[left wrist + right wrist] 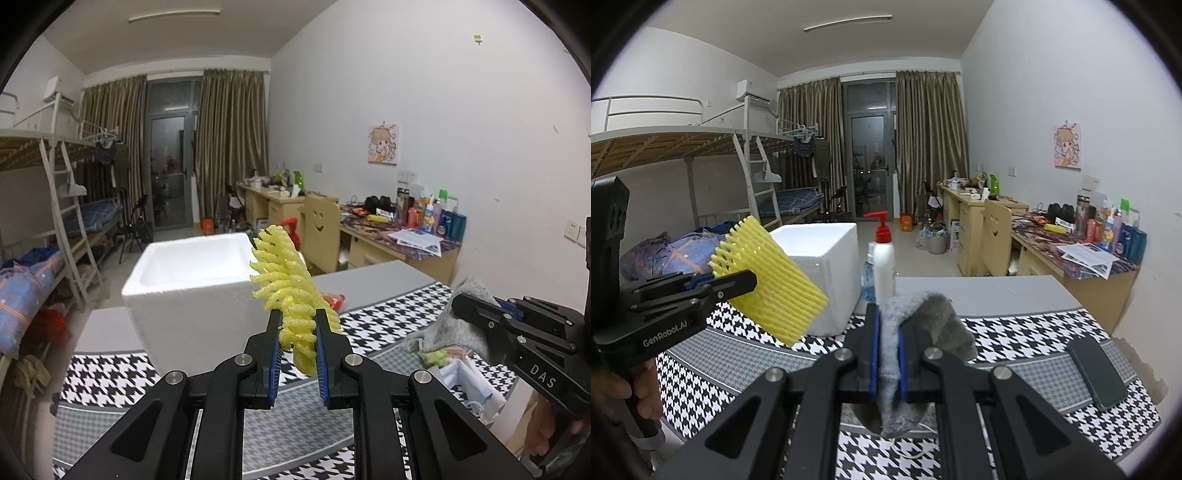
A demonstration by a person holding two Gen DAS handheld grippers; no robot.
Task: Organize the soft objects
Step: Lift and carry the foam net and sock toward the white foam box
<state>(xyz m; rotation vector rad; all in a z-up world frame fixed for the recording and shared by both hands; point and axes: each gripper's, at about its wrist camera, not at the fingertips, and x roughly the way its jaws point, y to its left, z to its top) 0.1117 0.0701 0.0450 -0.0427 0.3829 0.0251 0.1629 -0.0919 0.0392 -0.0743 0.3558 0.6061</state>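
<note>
Left wrist view sits just behind the left tool (297,325), close above the counter (110,373), facing down the room toward the curtains (229,147), with the right tool (458,299) at its right edge. Right wrist view sits just behind the right tool (886,332), facing the same way, left tool (753,280) at its left. Both share the counter (1015,332), foam box (192,273) (827,258), bunk bed (55,184) (701,147) and desks (388,240) (1052,251).

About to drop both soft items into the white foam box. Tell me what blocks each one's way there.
Nothing visible blocks the yellow foam net in the left gripper; the foam box is just beyond it. For the grey cloth in the right gripper, the pump bottle stands beside the box, near its path.
</note>
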